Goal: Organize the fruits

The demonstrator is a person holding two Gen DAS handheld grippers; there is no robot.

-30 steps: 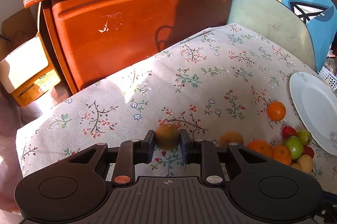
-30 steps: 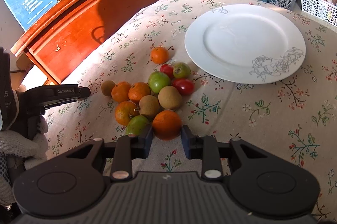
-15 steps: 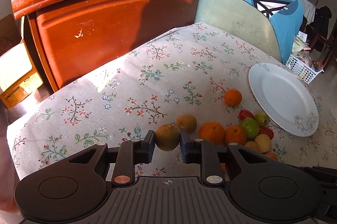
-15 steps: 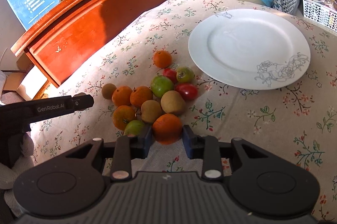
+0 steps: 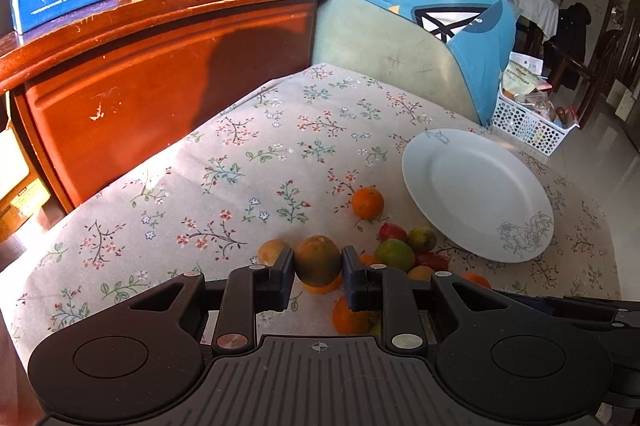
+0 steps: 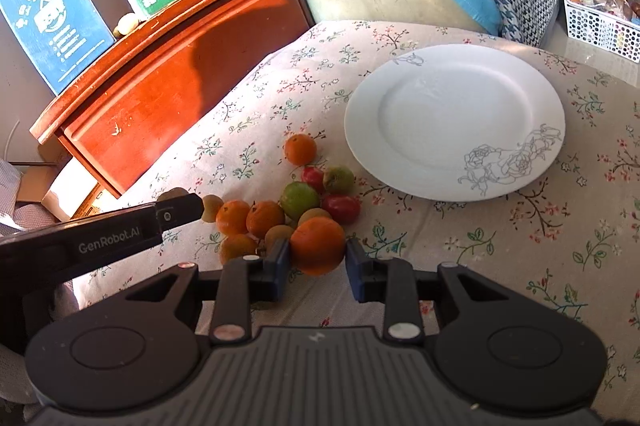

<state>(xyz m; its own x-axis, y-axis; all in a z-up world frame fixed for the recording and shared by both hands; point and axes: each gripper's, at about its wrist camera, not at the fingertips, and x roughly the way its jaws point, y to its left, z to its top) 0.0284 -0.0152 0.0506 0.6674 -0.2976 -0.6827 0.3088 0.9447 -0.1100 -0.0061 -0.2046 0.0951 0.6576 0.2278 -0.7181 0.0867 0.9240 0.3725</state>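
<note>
The left tongs are clamped on a brown kiwi, the right tongs on an orange, both lifted near the fruit pile beside the empty plate, presumably for sorting there.

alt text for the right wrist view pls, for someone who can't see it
The right claw grips an orange at the near edge of a fruit pile on a floral tablecloth. An empty white plate lies beyond to the right, and the left claw reaches in from the left.
</note>
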